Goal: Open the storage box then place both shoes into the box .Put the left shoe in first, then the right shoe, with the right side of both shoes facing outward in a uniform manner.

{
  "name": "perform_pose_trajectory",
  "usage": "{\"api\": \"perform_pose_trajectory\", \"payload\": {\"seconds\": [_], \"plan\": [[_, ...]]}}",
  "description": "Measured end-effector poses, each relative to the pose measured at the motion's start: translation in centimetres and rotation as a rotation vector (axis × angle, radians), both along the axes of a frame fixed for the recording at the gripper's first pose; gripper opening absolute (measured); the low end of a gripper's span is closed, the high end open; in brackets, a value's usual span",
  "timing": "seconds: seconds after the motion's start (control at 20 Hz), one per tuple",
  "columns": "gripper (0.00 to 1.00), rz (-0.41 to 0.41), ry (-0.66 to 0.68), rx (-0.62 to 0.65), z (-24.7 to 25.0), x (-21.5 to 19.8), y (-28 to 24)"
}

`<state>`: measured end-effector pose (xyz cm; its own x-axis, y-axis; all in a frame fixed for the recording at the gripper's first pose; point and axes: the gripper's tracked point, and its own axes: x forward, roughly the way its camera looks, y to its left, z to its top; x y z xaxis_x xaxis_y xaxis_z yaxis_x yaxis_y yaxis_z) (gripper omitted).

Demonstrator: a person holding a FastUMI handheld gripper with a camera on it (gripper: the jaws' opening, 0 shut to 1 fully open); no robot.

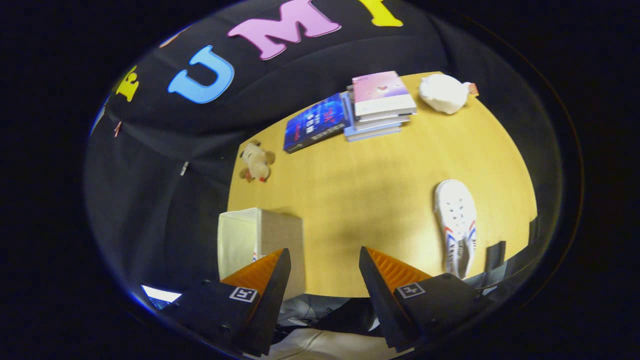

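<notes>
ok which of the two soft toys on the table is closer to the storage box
The small tan plush toy, lying just beyond the storage box by the dark blue book. The white plush toy sits far across the table, beside the book stack.

The gripper (325, 260) has two wedge-shaped fingers (272, 280) with ribbed inner pads. Each rides on a dark, blocky mount bearing a small square black-and-white marker, at 7 and 5 o'clock. The fingers stand apart, nothing between them.
</notes>
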<state>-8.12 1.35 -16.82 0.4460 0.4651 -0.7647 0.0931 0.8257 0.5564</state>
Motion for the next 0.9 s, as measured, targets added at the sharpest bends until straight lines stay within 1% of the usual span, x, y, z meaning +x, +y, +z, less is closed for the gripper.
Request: {"api": "perform_pose_trajectory", "payload": {"seconds": [0.15, 0.25, 0.3, 0.45, 0.55, 0.65, 0.7, 0.85, 0.9], "plan": [[0.85, -0.075, 0.042, -0.068, -3.4, -0.6, -7.0], [0.85, -0.104, 0.078, -0.106, -5.7, -1.2, -10.5], [0.85, -0.106, 0.088, -0.128, -6.7, -1.4, -12.1], [0.85, -0.074, 0.117, -0.223, -10.4, -2.1, -15.8], [0.84, -0.042, 0.139, -0.269, -12.6, -2.5, -17.2], [0.83, -0.02, 0.164, -0.272, -14.8, -2.7, -17.4], [0.81, -0.008, 0.18, -0.273, -15.8, -3.1, -17.2], [0.77, 0.043, 0.225, -0.312, -18.8, -3.3, -17.3], [0.74, 0.063, 0.228, -0.332, -19.5, -3.2, -17.2]]}}
